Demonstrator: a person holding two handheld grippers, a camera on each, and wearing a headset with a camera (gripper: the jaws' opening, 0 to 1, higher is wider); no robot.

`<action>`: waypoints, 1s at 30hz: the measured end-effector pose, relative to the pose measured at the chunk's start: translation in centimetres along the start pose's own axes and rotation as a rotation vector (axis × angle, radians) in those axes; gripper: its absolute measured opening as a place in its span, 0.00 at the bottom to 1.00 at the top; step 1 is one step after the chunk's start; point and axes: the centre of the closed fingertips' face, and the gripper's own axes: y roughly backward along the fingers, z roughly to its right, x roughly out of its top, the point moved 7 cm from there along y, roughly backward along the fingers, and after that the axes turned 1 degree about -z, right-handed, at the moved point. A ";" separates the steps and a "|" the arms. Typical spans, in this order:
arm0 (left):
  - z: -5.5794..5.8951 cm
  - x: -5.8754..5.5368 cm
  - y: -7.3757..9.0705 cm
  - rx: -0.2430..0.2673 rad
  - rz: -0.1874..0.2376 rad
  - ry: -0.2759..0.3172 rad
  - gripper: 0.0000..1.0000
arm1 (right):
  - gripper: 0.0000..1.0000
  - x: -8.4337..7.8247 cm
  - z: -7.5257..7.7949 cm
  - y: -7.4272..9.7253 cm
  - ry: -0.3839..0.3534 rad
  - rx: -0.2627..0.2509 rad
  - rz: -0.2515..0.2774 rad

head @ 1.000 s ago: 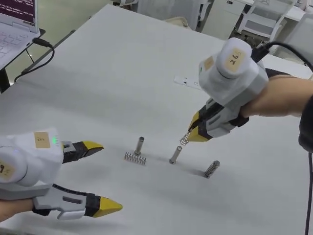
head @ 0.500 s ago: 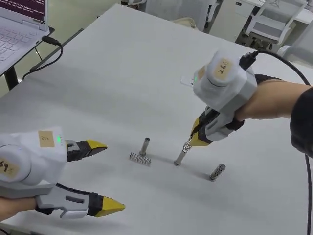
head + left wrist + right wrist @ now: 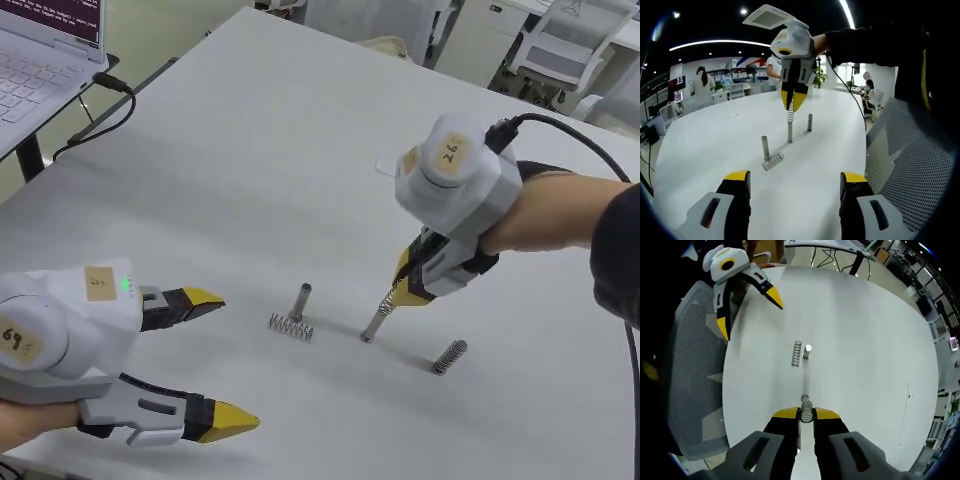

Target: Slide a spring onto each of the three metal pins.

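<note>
Head view: a spring point(image 3: 386, 304), pinched in the right hand-held gripper point(image 3: 400, 296), has been lowered onto the middle pin point(image 3: 371, 328) by the surface's point(image 3: 250, 150) near edge. Left gripper view: the left hand-held gripper point(image 3: 796, 177) is held spread. Right gripper view: spring and pin tip are aligned; threading is judged begun.

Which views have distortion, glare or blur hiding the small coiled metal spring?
Head view: soft even light, faint shadows, small coiled metal spring sharp in the yellow-tipped right gripper. Left gripper view: fisheye bends the white table edge, ceiling strip lights glare. Right gripper view: fisheye, spring crisp.
</note>
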 end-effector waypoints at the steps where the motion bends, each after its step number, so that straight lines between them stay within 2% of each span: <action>1: 0.0 0.0 0.0 0.000 -0.001 0.000 0.69 | 0.08 0.0 0.0 -0.1 0.000 0.000 -0.001; 14: -0.1 -0.2 0.1 -0.001 -0.005 0.002 0.67 | 0.08 -0.2 0.2 -1.2 -0.012 0.016 0.001; 30: -0.2 -0.3 0.1 0.001 -0.011 0.003 0.64 | 0.08 -0.9 0.1 -4.5 -0.037 0.030 0.000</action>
